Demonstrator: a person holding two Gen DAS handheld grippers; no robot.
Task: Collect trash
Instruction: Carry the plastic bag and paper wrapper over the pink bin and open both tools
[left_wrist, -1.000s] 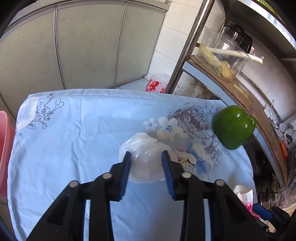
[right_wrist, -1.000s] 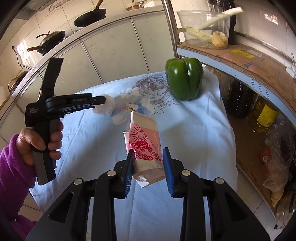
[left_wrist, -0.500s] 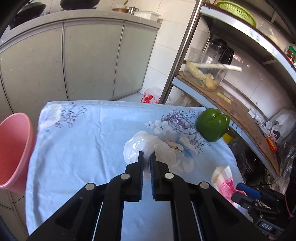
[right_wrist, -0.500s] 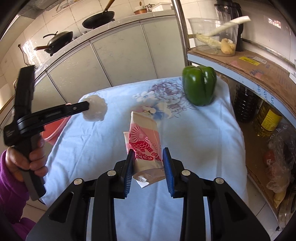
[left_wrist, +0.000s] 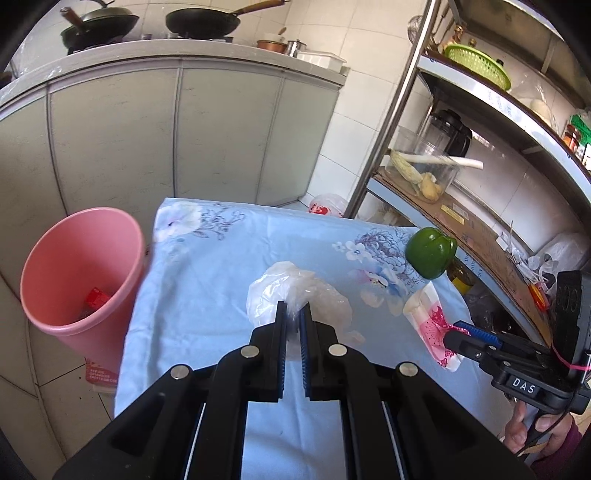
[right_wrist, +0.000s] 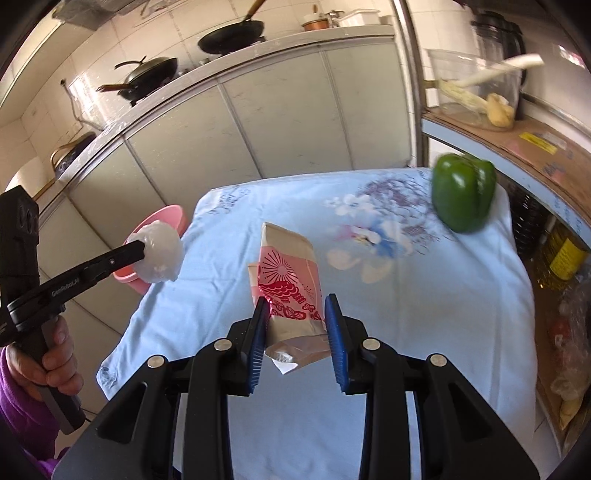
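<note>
Left gripper (left_wrist: 293, 317) is clamped tight on the crumpled clear bag (left_wrist: 299, 295), jaws nearly touching with the plastic pinched between them, bag lifted off the cloth (left_wrist: 207, 280). In the right wrist view that bag (right_wrist: 160, 254) hangs at the tip of the left gripper (right_wrist: 142, 249), in front of the pink bin (right_wrist: 166, 221). Right gripper (right_wrist: 295, 321) has its blue pads pressed on both sides of the pink-and-red packet (right_wrist: 288, 277), packet sticking out ahead between the jaws. Left of the left gripper, beside the table edge, the bin (left_wrist: 77, 273) stands on the tiled floor with a red scrap (left_wrist: 95, 297) inside. Ahead and right of both grippers, a green pepper (left_wrist: 430, 253) sits on the flowered blue cloth near the far right corner. Beyond the table, grey cabinet doors (left_wrist: 166, 133) run under a counter with two black pans (left_wrist: 201, 20). To the right, a metal rack (left_wrist: 476, 218) carries a clear tub (left_wrist: 424, 170), a blender and a green basket (left_wrist: 478, 66).
</note>
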